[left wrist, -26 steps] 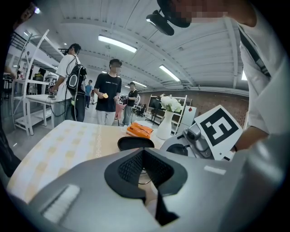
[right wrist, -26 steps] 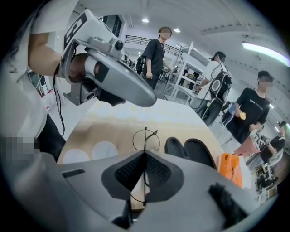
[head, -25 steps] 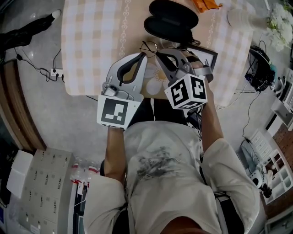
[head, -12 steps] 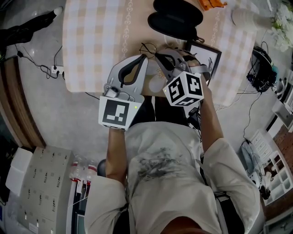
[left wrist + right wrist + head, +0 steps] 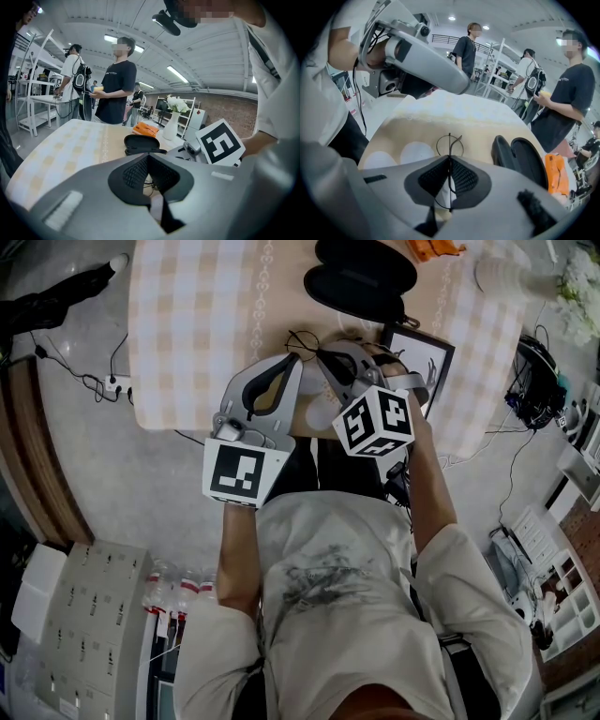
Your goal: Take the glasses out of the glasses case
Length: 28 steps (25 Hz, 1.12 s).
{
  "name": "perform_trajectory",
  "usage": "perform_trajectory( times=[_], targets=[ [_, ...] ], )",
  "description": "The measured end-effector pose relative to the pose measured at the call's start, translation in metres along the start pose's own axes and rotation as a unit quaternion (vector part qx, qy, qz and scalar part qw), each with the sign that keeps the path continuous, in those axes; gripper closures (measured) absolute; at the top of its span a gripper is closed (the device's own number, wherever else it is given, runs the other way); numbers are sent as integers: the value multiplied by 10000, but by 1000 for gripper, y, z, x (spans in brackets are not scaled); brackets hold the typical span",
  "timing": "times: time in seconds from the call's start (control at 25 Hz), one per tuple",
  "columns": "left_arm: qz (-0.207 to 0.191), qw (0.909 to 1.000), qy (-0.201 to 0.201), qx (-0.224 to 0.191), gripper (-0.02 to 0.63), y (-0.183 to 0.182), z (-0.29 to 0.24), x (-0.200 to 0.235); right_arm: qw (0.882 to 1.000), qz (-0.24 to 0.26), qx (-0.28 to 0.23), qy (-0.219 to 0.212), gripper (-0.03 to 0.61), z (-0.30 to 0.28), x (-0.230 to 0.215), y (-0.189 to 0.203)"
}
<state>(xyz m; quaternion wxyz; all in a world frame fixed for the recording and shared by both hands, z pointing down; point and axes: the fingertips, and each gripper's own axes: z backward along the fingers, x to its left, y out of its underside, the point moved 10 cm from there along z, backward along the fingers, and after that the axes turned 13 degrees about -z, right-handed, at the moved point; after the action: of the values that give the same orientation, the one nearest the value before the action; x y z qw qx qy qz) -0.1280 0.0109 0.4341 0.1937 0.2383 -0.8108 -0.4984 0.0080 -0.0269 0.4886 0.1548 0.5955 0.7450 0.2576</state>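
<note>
Glasses [image 5: 305, 337] out of the case [image 5: 361, 277] already, held low over the tabletop [image 5: 206, 315] just above the middle of the head view. Thin wire frame pinched edge-on in the clenched right gripper [image 5: 323, 354]: in the right gripper view, one strand running straight up between the closed pads, a round lens loop poking out past the tips. Left gripper [image 5: 294, 358] clenched too, tip just beside the frame, nothing visibly caught in it. Case lying open and black at top centre, apart from the glasses.

Likely trouble from here:
- Bending of the wire, from too hard a squeeze or a twist while gripped.
- Swivelling or slipping of the frame, held by a single narrow strand with most of its weight hanging off to one side.
- Snagging between the two gripper tips, so close together, if moved apart carelessly.
- A drop onto the tabletop, with scratched lenses, from letting go too high or too early.
</note>
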Motion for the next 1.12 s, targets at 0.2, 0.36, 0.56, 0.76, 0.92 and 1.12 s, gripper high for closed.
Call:
perform_trajectory(
  times=[0.2, 0.36, 0.56, 0.76, 0.92, 1.12],
  targets=[
    [6, 10000, -3, -4, 606, 1, 0, 0, 10000, -13, 15, -88, 538, -1, 1, 0],
    [-19, 10000, -10, -7, 606, -1, 1, 1, 9999, 4, 37, -145, 498, -1, 1, 0],
    [-25, 10000, -30, -29, 606, -4, 2, 1, 9999, -3, 23, -114, 467, 3, 0, -2],
    [-96, 9999, 7, -70, 606, -11, 1, -2, 10000, 42, -55, -25, 465, 15, -1, -5],
    [-104, 9999, -7, -137, 606, -18, 2, -3, 9997, 33, -226, 84, 465, 30, -1, -11],
    [-154, 9996, -59, -227, 606, -28, 6, 0, 9972, -165, -632, 356, 519, 55, -7, -16]
  ],
)
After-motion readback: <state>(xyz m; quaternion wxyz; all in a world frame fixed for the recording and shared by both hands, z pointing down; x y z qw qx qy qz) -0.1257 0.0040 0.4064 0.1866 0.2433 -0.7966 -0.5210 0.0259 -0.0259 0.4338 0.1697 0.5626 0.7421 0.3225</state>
